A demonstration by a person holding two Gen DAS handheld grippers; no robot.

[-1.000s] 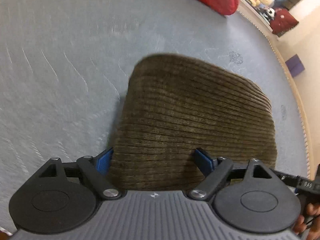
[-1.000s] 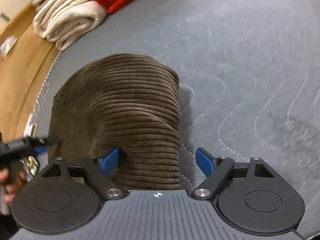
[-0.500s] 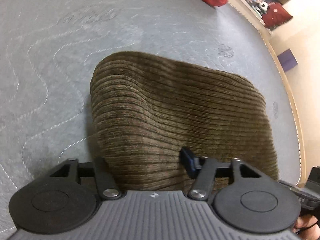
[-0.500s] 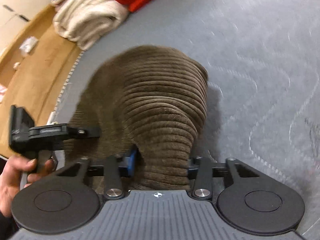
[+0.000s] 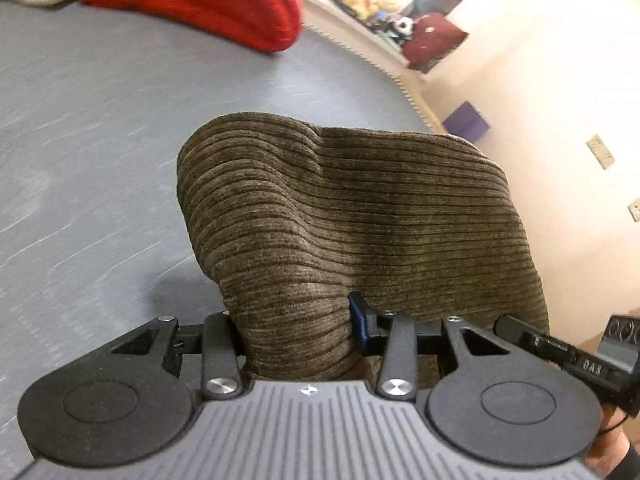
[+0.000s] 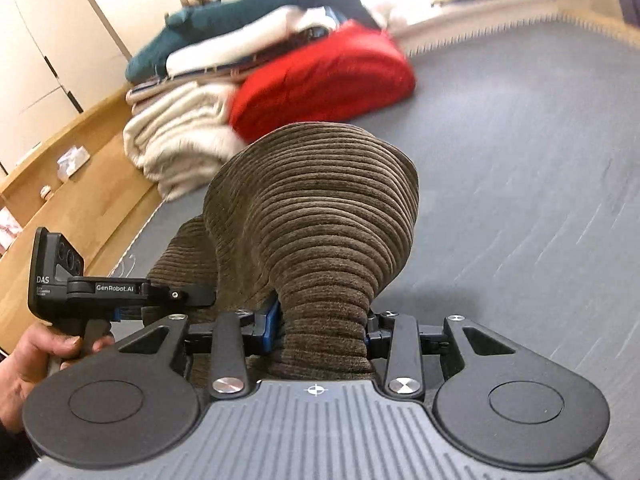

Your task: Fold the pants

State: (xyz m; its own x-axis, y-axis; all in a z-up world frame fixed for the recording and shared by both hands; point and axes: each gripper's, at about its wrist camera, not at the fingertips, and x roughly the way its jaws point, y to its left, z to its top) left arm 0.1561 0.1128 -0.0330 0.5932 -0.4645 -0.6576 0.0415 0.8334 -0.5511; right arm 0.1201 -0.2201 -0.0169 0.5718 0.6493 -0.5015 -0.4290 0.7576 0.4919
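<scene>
Both grippers, left gripper and right gripper, are clamping the brown corduroy pants, bunched above the grey mattress near its edge; a red garment is lying toward the far edge.

The left fingertip of the left gripper is hidden by the brown ribbed corduroy pants. The red knitted garment is blurred.
</scene>
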